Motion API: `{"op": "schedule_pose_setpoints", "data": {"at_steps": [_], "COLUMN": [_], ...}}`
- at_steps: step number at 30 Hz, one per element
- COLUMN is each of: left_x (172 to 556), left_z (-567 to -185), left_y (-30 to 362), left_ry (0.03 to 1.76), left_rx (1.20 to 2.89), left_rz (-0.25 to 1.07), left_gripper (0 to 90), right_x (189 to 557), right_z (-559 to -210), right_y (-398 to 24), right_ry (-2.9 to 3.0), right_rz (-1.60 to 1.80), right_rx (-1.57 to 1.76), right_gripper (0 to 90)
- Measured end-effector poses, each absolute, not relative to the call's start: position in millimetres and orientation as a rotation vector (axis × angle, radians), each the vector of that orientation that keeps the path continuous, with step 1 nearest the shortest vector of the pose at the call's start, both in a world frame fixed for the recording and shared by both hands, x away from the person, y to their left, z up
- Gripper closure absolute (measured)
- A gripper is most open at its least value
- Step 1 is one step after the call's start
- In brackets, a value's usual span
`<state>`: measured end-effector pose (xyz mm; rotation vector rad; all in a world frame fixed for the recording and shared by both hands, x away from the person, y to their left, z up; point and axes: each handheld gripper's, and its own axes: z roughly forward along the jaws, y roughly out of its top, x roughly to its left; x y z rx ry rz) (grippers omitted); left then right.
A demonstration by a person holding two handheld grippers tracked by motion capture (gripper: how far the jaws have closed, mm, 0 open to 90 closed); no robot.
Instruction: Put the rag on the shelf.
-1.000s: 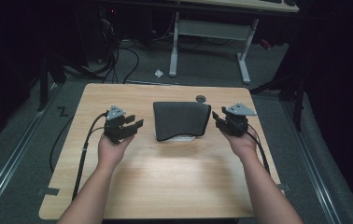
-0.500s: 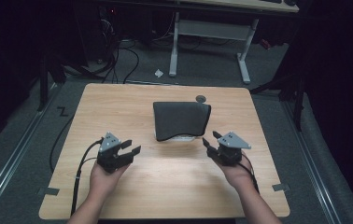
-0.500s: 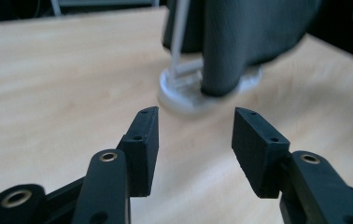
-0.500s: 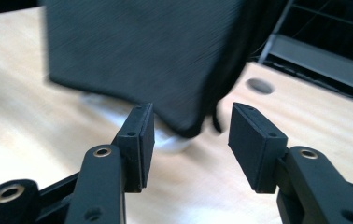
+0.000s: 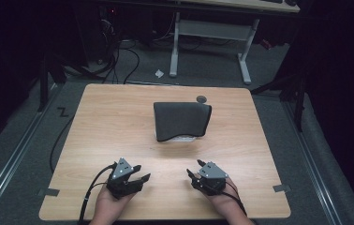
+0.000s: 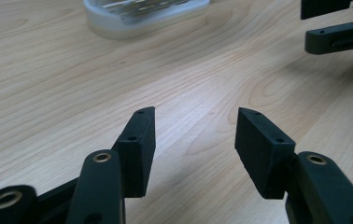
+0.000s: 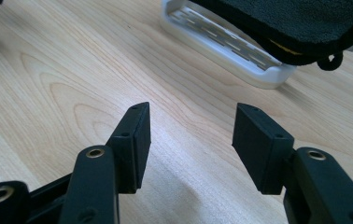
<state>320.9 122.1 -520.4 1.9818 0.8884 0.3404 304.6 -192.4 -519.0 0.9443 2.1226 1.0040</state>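
Low in the frame's left half, the left gripper (image 5: 134, 178) sits over the wooden table (image 5: 109, 136) with its jaws spread apart and nothing between them. Up at the middle of the frame lies a dark cloth (image 5: 181, 119) draped over a white slotted tray (image 7: 226, 44), well apart from both sets of jaws. Low and right of centre, the right gripper (image 5: 193, 176) also stands open and empty, jaws angled toward the tray.

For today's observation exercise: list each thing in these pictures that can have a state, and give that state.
Left gripper: jaws open, empty.
Right gripper: jaws open, empty.
Dark cloth: draped over the tray, covering most of it.
White slotted tray: flat on the table, near edge exposed.
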Motion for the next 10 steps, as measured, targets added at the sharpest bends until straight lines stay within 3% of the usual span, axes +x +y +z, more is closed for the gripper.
{"op": "schedule_pose_setpoints", "data": {"at_steps": [10], "left_x": [325.1], "left_z": [-524.0], "left_y": [128.3], "left_ry": [0.918], "left_rx": [1.974], "left_rz": [0.317], "left_gripper": [47.9], "right_x": [311.1], "right_z": [-523.6], "right_y": [-203.8], "right_ry": [2.132], "right_rz": [0.998], "right_rx": [0.999], "right_gripper": [45.5]}}
